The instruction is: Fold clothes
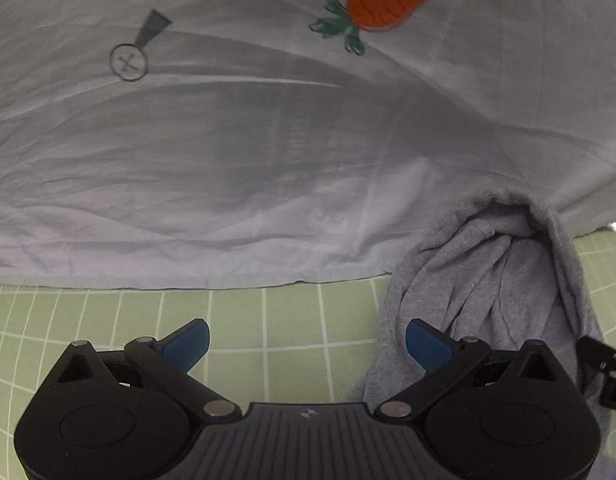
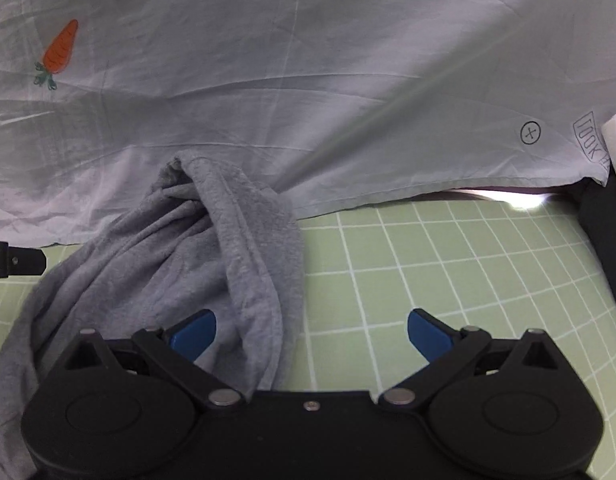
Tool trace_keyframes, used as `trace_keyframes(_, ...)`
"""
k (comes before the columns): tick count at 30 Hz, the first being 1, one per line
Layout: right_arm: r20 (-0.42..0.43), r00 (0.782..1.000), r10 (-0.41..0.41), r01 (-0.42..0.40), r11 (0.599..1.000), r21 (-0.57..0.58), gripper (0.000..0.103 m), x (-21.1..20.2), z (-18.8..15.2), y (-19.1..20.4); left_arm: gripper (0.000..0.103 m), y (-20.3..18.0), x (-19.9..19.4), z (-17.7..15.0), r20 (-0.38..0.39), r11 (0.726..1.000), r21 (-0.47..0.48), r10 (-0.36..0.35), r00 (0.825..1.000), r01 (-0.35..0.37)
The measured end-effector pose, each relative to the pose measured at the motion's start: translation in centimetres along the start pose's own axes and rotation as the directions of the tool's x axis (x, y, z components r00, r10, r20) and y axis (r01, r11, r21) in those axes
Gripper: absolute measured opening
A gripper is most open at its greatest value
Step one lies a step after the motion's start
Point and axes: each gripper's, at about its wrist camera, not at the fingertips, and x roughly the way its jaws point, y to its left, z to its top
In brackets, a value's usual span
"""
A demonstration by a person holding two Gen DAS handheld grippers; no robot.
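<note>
**Grey garment bunched between both sets of fingers**

Grey garment (image 1: pixel 488 280) lay crumpled on the green gridded desk (image 1: pixel 247 320), its far end tucked against the hem of the pale printed sheet (image 1: pixel 267 140) that covered the back of the desk. It was nowhere near flat: the cloth was twisted into a rope-like bundle with a hollow fold at its far end, and its long axis ran from that hem back toward me, the near end spreading out beneath my tools.

My left gripper (image 1: pixel 305 340) stood spread wide with nothing between its blue fingers (image 1: pixel 187 344); bare desk lay straight ahead of it, and the garment sat off to its right, passing behind the right-hand finger. My right gripper (image 2: pixel 312 334) was equally wide apart and empty. In its view the grey garment (image 2: pixel 211 248) lay ahead and to the left, its left finger (image 2: pixel 193 334) hovering right over the cloth while the right one had only bare desk (image 2: pixel 448 260) behind it.

So the bundle lay between my two hands. I judged the right hand slightly nearer to a usable edge, since cloth already lay at its fingers, though whether it touched I could not tell. Folding had not really begun; the garment would first need untwisting and spreading flat.
</note>
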Motion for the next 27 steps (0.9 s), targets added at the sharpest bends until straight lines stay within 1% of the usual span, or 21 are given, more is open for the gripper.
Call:
trace_keyframes(2,-0.003,1.000,-0.024,0.024,1.000,-0.011,0.103,0.7,0.2,-0.3,0.103,-0.6,0.5,-0.3,0.002,0.999,0.047,-0.005,1.000,0.005)
trace_keyframes(3,-0.006,1.000,-0.030,0.030,1.000,-0.009,0.103,1.0,0.2,-0.7,0.103,-0.8,0.8,-0.5,0.002,0.998,0.068,0.010,1.000,-0.010)
trace_keyframes(5,-0.014,0.999,-0.046,0.046,0.999,-0.006,0.103,1.3,0.1,-1.3,0.103,-1.0,1.5,-0.9,-0.001,0.991,0.098,0.089,0.996,-0.088)
trace_keyframes(7,-0.024,0.998,-0.064,0.064,0.998,-0.013,0.103,1.7,-0.1,-1.7,0.103,-0.7,1.6,-0.9,0.009,0.990,0.100,0.099,0.995,-0.099)
trace_keyframes(8,-0.022,0.997,-0.074,0.074,0.997,-0.017,0.103,1.7,-0.2,-1.9,0.103,-0.4,1.5,-0.9,0.018,0.988,0.097,0.118,0.993,-0.119)
trace_keyframes(10,-0.015,0.995,-0.096,0.096,0.995,-0.016,0.103,1.6,-0.4,-2.3,0.103,0.4,0.7,-0.7,0.049,0.977,0.070,0.198,0.979,-0.201)
trace_keyframes(11,-0.007,0.994,-0.113,0.113,0.994,-0.008,0.103,1.3,-0.5,-2.6,0.103,0.8,0.2,-0.6,0.065,0.969,0.053,0.236,0.970,-0.240)
trace_keyframes(12,0.004,0.991,-0.133,0.133,0.991,0.001,0.103,1.0,-0.6,-3.0,0.103,1.4,-0.4,-0.5,0.078,0.964,0.028,0.261,0.962,-0.263)
trace_keyframes(14,0.029,0.985,-0.168,0.168,0.986,0.014,0.103,0.0,-0.7,-3.6,0.103,2.6,-2.1,-0.5,0.097,0.962,-0.035,0.275,0.957,-0.272)
trace_keyframes(16,0.061,0.982,-0.179,0.178,0.984,0.026,0.103,-1.5,-0.8,-4.2,0.103,3.5,-4.4,-1.0,0.134,0.960,-0.079,0.278,0.951,-0.269)
trace_keyframes(19,0.125,0.975,-0.182,0.175,0.983,0.063,0.103,-4.8,-1.0,-5.0,0.103,4.2,-8.7,-2.6,0.205,0.954,-0.136,0.291,0.935,-0.267)
trace_keyframes(21,0.174,0.967,-0.185,0.175,0.982,0.071,0.103,-7.5,-1.3,-5.2,0.103,4.5,-11.6,-3.8,0.243,0.949,-0.174,0.301,0.922,-0.264)
trace_keyframes(25,0.260,0.948,-0.183,0.172,0.983,0.063,0.103,-12.8,-2.7,-5.1,0.103,5.0,-17.3,-6.8,0.275,0.934,-0.256,0.316,0.908,-0.247)
trace_keyframes(27,0.290,0.941,-0.175,0.165,0.985,0.056,0.103,-15.2,-3.7,-5.0,0.103,5.6,-19.5,-8.6,0.281,0.930,-0.276,0.318,0.905,-0.242)
